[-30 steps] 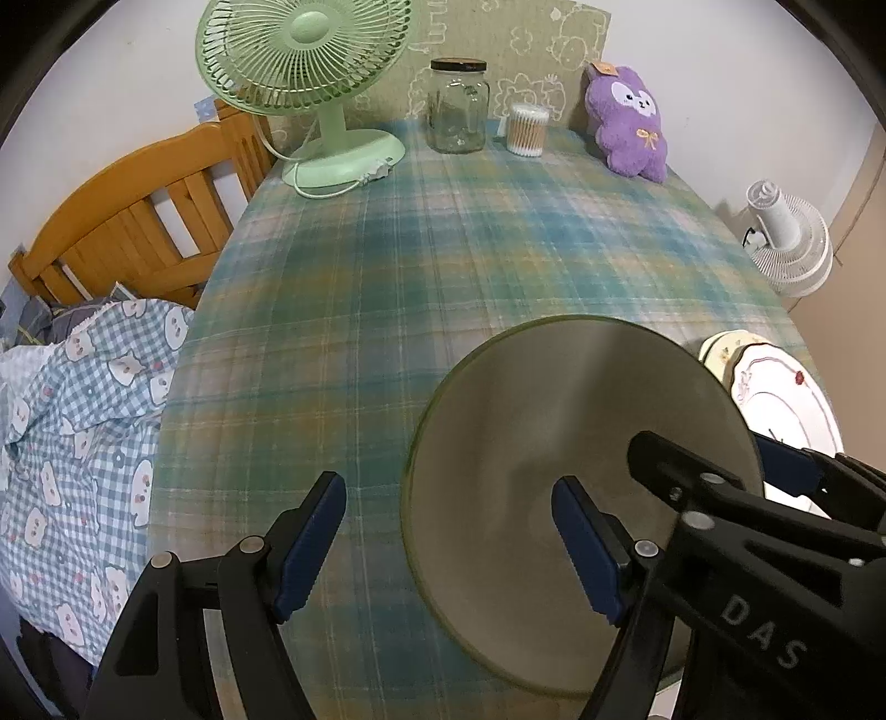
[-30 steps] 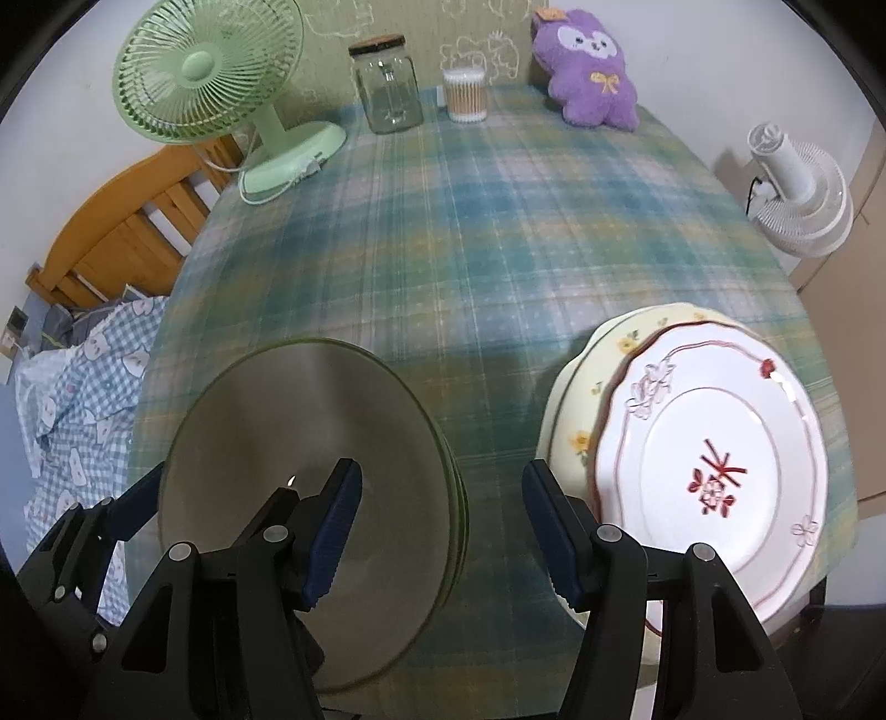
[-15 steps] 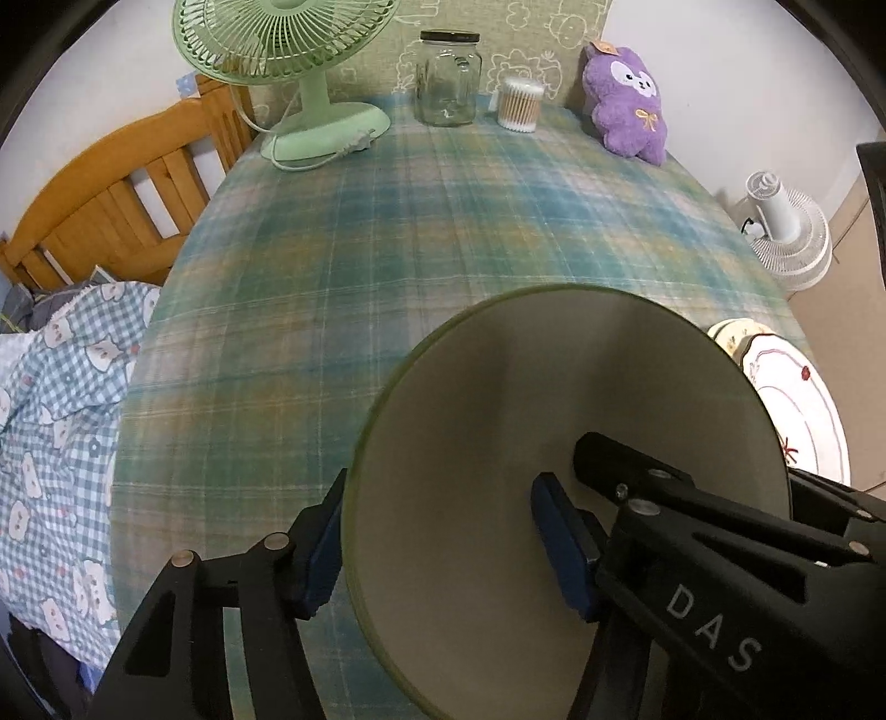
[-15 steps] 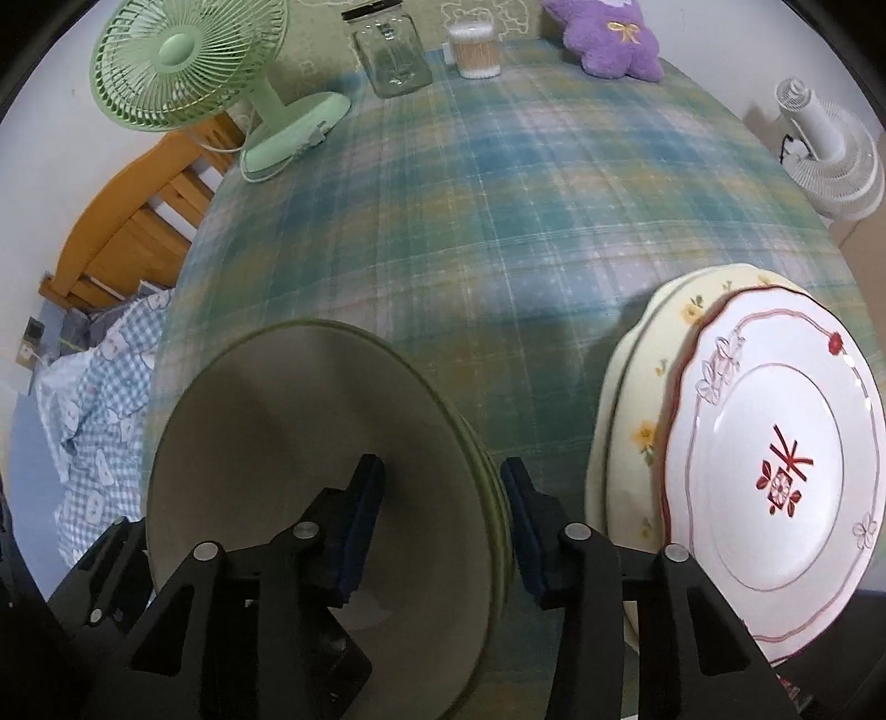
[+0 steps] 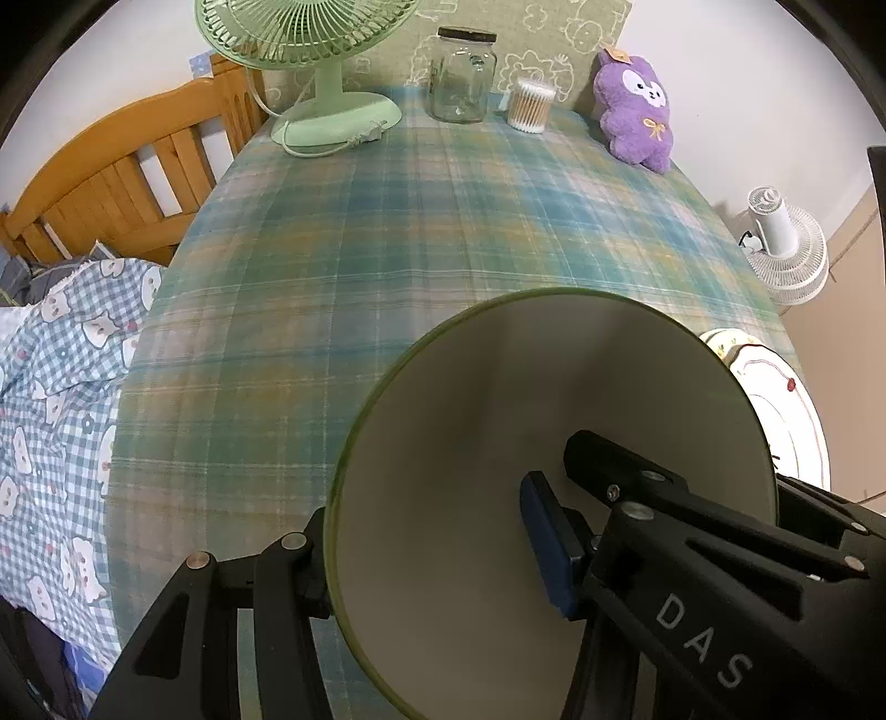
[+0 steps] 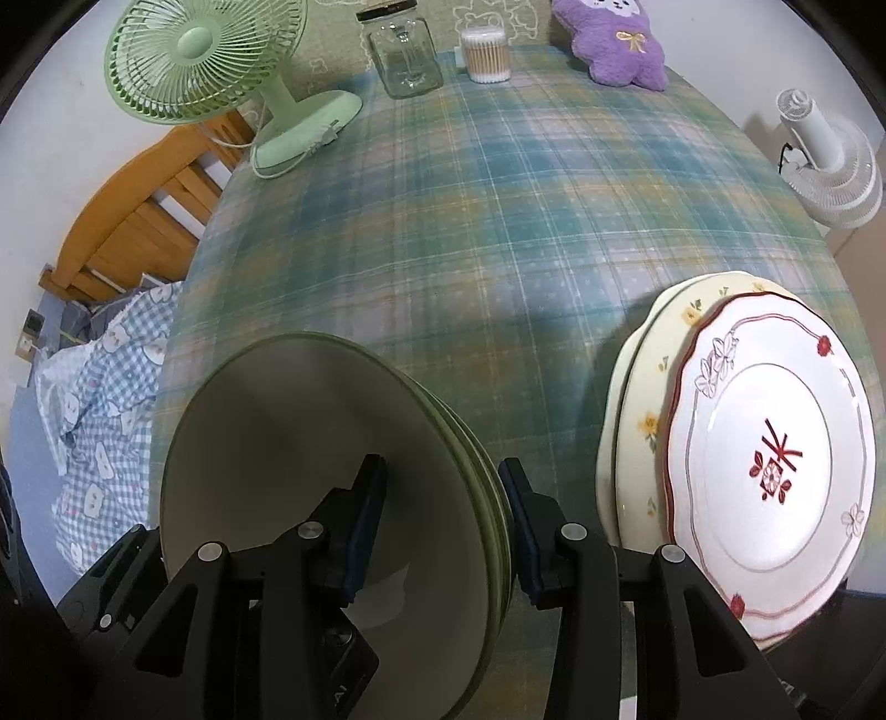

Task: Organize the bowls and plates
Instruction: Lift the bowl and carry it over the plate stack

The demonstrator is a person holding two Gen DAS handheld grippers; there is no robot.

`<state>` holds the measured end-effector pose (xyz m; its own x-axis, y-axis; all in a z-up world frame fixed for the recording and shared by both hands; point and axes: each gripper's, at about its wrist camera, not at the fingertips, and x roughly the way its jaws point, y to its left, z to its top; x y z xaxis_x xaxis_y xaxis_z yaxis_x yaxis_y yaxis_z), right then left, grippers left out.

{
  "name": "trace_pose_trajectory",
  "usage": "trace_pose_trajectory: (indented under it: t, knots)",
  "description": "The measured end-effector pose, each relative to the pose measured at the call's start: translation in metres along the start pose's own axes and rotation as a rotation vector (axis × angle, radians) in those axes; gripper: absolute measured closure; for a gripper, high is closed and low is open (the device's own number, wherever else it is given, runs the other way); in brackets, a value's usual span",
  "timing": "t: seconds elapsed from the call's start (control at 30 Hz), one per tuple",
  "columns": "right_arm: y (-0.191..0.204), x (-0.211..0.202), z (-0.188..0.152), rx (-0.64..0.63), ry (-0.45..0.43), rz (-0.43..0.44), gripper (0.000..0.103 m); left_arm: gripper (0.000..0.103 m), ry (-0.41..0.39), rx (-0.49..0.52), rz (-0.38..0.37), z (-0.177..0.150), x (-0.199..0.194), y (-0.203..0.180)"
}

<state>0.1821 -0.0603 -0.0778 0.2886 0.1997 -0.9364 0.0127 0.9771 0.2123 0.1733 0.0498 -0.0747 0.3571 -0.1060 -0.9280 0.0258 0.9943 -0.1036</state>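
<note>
A big table (image 5: 421, 232) with a blue and green checked cloth fills most of both views. In the left wrist view, a wooden bed frame (image 5: 105, 194) and a blue checked blanket (image 5: 50, 387) with little animals sit off the table's edge at about 9 o'clock. The stack of green-rimmed bowls (image 5: 498, 443) sits on the cloth near the camera, at about 5 o'clock in the left view and 7 o'clock in the right wrist view, where a few rims show one under another. Just beside it, at 3 o'clock in the right view, is a white plate (image 6: 775, 454) with red flowers on top of a yellow plate (image 6: 642, 399); they do not touch the bowls. A green fan (image 5: 310, 50) stands far back at 11 o'clock, and a white fan (image 5: 786, 249) stands off the table at 2 o'clock. A purple plush toy (image 5: 637, 116), a glass jar (image 5: 462, 77) and a tub of cotton swabs (image 5: 531, 105) line the far edge near 12 and 1 o'clock. The left gripper (image 5: 432, 559) has just been closing, with one finger inside the top bowl and one outside, hidden by the rim, so I cannot tell if it squeezes. The right gripper (image 6: 443, 526) has closed too and pinches the other side of the bowl stack's rims.
</note>
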Motion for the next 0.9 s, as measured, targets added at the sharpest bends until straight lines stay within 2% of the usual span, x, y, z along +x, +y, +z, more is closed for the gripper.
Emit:
trace_pose_trajectory:
  t: [0.47,0.67,0.9]
  knots:
    - [0.002,-0.045,-0.027,0.033,-0.09,-0.007,0.058,0.048,-0.057,0.067,-0.016,-0.011,-0.037,-0.006]
    - [-0.011,-0.061,-0.025,0.023,-0.123,0.007,0.058,0.048,-0.094,0.086,-0.001,-0.007,-0.049,-0.027]
    - [-0.045,-0.082,-0.013,-0.005,-0.144,0.017,0.058,0.048,-0.109,0.072,0.008,0.002,-0.058,-0.062]
